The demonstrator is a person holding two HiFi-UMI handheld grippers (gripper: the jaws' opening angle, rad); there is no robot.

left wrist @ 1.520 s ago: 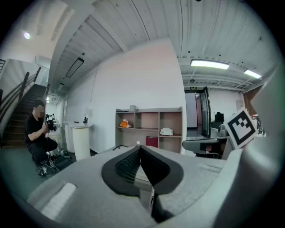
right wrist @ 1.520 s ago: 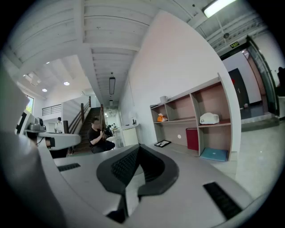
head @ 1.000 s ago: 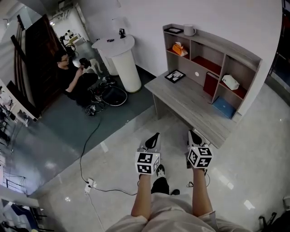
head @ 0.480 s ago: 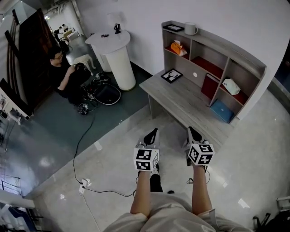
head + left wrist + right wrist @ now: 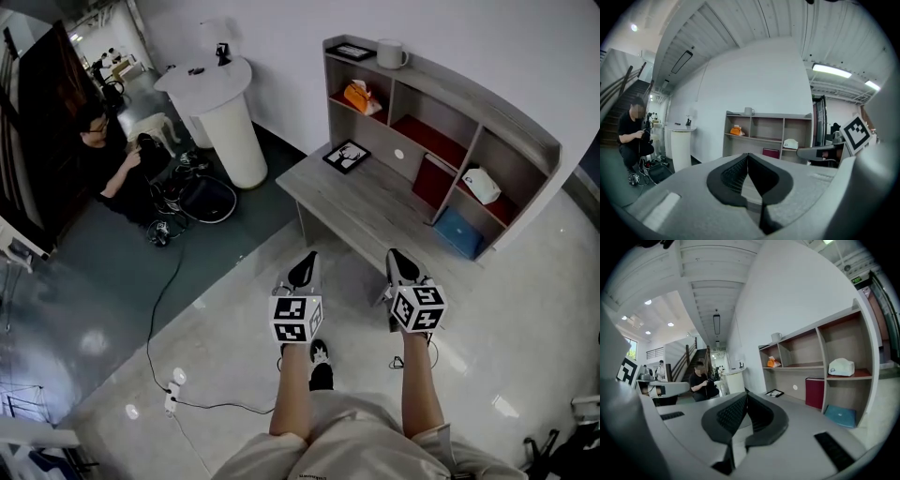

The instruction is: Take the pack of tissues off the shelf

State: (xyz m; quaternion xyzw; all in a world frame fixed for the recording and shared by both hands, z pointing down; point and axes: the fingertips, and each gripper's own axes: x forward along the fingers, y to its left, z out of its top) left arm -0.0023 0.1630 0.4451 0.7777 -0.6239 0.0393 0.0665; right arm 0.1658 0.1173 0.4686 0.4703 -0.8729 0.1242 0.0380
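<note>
Two empty claws, left claw (image 5: 307, 268) and right claw (image 5: 401, 263), both pressed together. The white tissue pack (image 5: 481, 185) sits in the shelf's (image 5: 441, 81) right compartment, at one o'clock. Approach level and spread the right claw before contact.

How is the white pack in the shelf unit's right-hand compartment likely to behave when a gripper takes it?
The white pack has rounded, puffy corners, so it probably squashes under the jaws rather than staying stiff. It looks light for its bulk and should lift easily. It sits flat and alone on its shelf, so rolling seems unlikely.
</note>
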